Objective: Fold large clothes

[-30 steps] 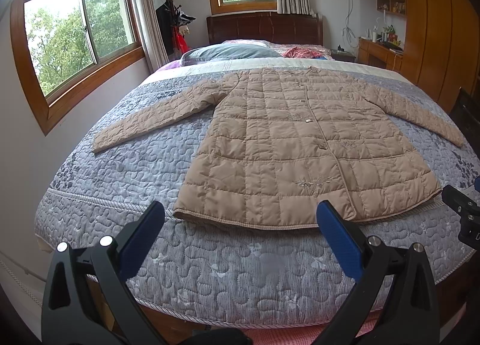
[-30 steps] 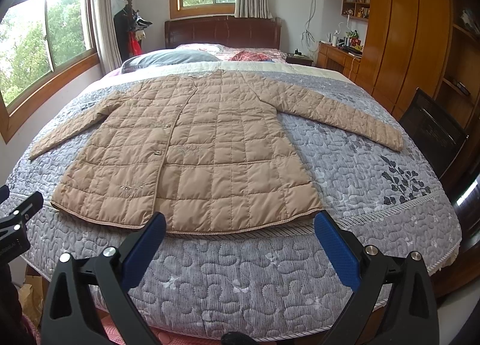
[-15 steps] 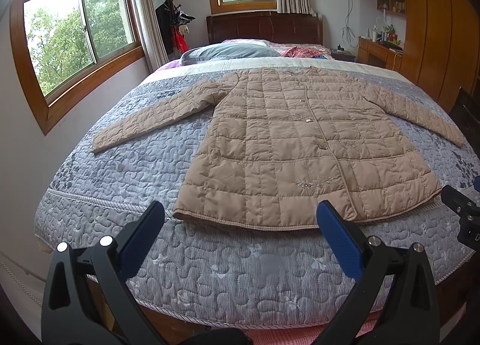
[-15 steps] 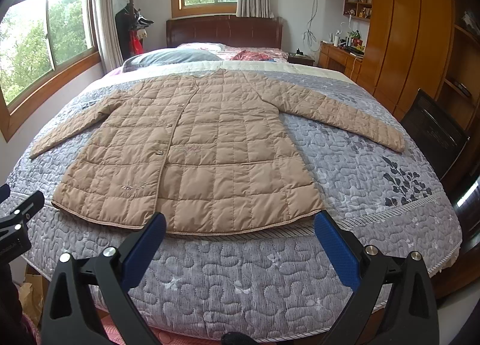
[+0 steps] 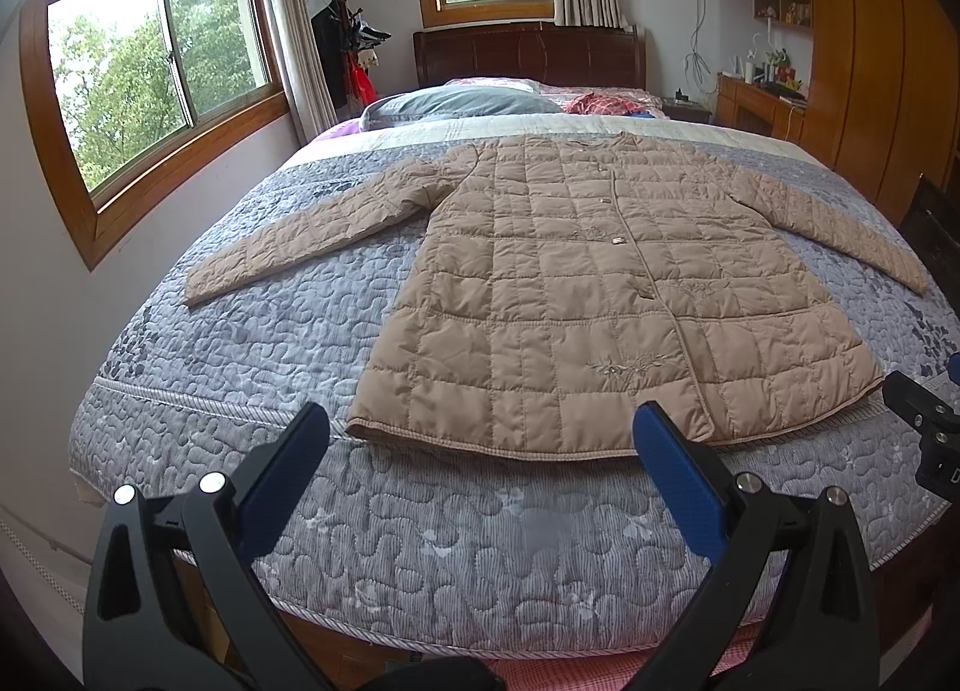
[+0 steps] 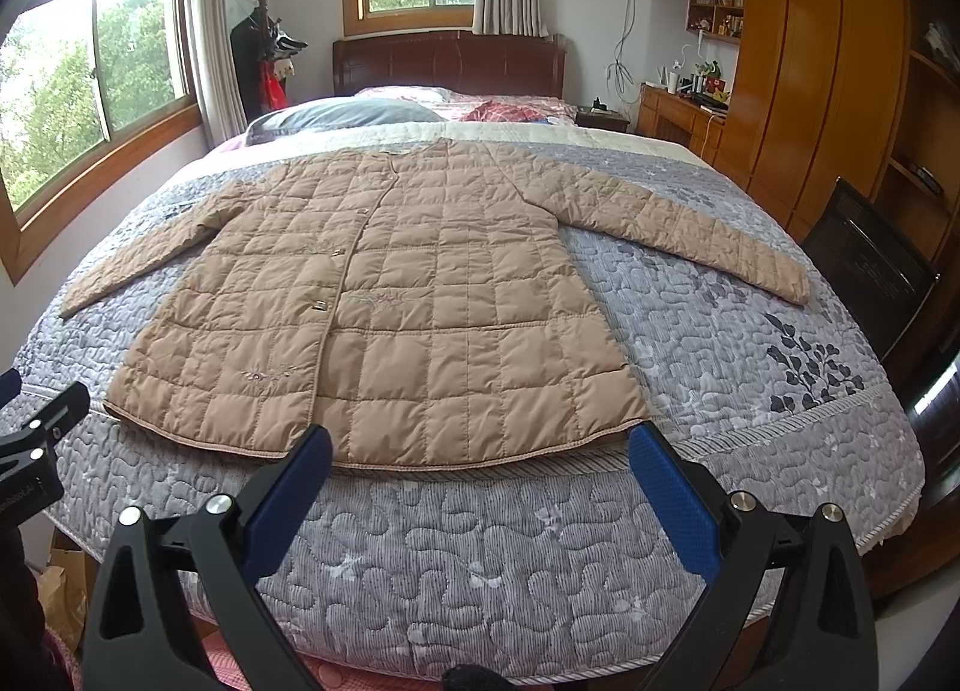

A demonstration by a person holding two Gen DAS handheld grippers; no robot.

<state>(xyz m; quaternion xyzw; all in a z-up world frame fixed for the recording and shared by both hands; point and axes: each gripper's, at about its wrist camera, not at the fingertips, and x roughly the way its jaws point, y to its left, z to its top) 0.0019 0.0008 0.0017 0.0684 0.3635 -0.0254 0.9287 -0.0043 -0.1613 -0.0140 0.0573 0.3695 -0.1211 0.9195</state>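
Left gripper (image 5: pixel 480 439): released, jaws spread wide, blue pads (image 5: pixel 282 472) empty, held off the foot edge of the bed (image 5: pixel 420 559) and aimed toward the headboard (image 5: pixel 528 51). Right gripper (image 6: pixel 480 445): likewise released and empty, beside the left one at the same foot edge; each gripper's black frame shows at the margin of the other's view.

Coat (image 5: pixel 588 295): a tan quilted garment with square stitched panels, a collarless round neck, a buttoned front placket and small embroidered motifs near the lower front. It lies flat, front side up, on the grey-blue patterned quilt (image 5: pixel 252 343), spread over the middle of the bed. The hem runs parallel to the foot edge, just inside the quilt's striped border, nearest the grippers but apart from them. The long axis runs from hem to neckline, foot of bed to head, with the neck pointing toward the headboard. Both sleeves extend outward and slightly down toward the foot: one cuff (image 5: pixel 198 289) reaches toward the window-side edge, the other cuff (image 6: pixel 792 286) toward the wardrobe-side edge.

Beyond the neckline lie a pale band of bedding, a grey pillow (image 5: pixel 456 105) and a red patterned cloth (image 5: pixel 606 104) at the head end. A wooden wardrobe (image 6: pixel 822 90) stands along the right side of the bed.
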